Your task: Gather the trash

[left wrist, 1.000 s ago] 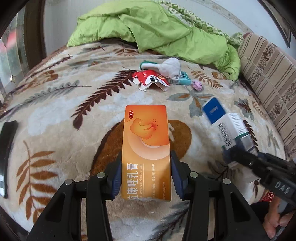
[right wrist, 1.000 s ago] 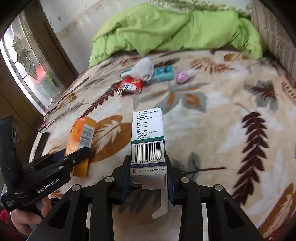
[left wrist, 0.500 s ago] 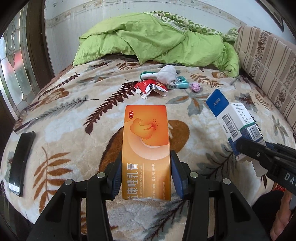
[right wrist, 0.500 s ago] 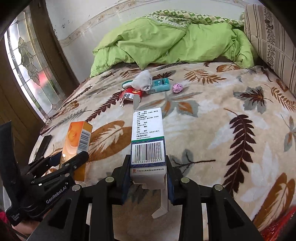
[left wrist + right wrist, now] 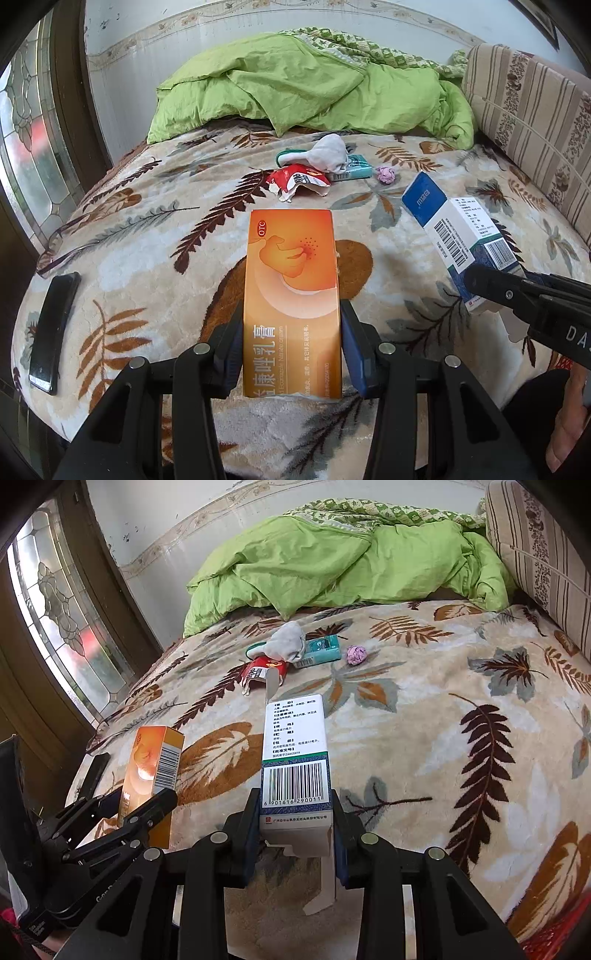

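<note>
My left gripper (image 5: 291, 354) is shut on an orange medicine box (image 5: 291, 295), held lengthwise above the leaf-patterned bed blanket (image 5: 140, 236). My right gripper (image 5: 295, 827) is shut on a white and blue medicine box (image 5: 295, 760) with a barcode, its bottom flap hanging open. Each box also shows in the other view: the orange box (image 5: 151, 771) at left, the white and blue box (image 5: 458, 229) at right. Farther up the bed lie a torn red wrapper (image 5: 299, 181), a white sock (image 5: 330, 153), a teal box (image 5: 351, 171) and a small pink paper ball (image 5: 386, 174).
A black phone (image 5: 53, 328) lies by the bed's left edge, with glasses (image 5: 59, 243) beyond it. A crumpled green quilt (image 5: 303, 85) fills the head of the bed. A striped cushion (image 5: 528, 125) lines the right side. A stained-glass door (image 5: 55, 627) stands at left.
Both grippers have drawn back from the bed with their boxes, the left one more; more of the wall, quilt and phone shows now. The grips are unchanged.
</note>
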`<state>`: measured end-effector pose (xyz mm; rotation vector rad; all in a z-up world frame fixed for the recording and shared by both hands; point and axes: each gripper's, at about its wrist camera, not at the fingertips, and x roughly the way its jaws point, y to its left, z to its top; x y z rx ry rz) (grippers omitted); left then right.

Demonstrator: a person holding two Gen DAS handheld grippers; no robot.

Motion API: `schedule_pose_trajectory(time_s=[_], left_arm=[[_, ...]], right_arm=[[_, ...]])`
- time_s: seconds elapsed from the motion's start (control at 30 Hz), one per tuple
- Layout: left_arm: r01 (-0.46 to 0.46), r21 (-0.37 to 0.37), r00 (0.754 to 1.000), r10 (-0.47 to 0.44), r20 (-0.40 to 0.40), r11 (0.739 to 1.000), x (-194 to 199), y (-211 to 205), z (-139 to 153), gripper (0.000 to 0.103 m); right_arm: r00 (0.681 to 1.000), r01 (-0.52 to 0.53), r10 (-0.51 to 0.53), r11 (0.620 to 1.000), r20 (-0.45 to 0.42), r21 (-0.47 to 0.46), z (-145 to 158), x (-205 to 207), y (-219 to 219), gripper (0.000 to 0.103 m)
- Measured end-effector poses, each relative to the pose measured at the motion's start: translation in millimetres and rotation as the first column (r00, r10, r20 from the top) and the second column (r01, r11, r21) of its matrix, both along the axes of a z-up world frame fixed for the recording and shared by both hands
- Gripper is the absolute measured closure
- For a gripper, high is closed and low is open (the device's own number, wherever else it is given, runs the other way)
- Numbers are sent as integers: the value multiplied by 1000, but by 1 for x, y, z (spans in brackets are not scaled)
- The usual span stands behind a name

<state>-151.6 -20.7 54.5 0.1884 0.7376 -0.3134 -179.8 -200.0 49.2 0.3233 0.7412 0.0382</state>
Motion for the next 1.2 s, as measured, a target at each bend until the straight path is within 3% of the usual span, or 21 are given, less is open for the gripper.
schedule_pose_trajectory(time_s=[1.2], left_arm=[[4, 16, 1000, -4, 5, 1000, -5, -5, 0, 58]], right_arm=[[1000, 17, -17, 997, 1, 71, 1, -14, -5, 69]])
